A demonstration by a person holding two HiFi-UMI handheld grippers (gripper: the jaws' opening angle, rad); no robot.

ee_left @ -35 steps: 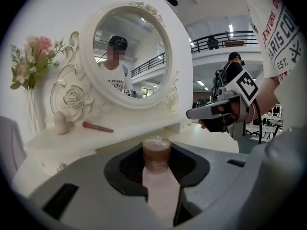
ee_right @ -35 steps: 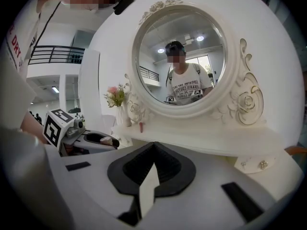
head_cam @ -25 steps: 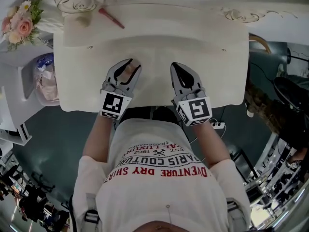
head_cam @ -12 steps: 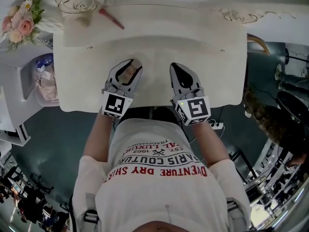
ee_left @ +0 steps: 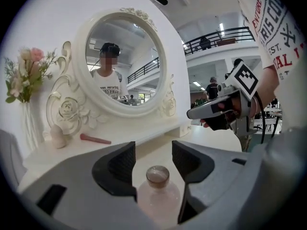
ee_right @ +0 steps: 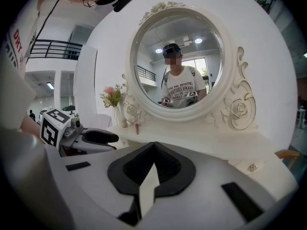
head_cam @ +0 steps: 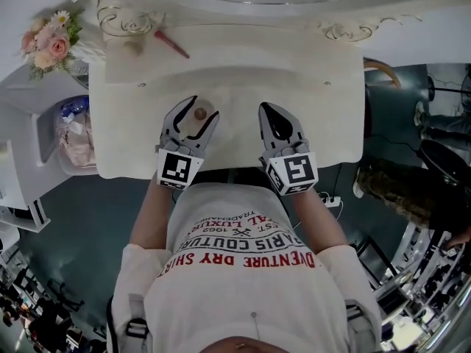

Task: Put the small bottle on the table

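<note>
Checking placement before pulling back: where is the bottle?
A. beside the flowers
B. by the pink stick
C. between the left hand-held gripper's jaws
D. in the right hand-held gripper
C: the bottle stands upright between the jaws of the left hand-held gripper, which are opening, pads off it.

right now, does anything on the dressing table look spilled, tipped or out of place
Nothing stands out. The small bottle stands upright on the table between the left tongs, whose jaws are opening, clear of it. The pink brush lies flat on the back ledge; no spill shows.
</note>
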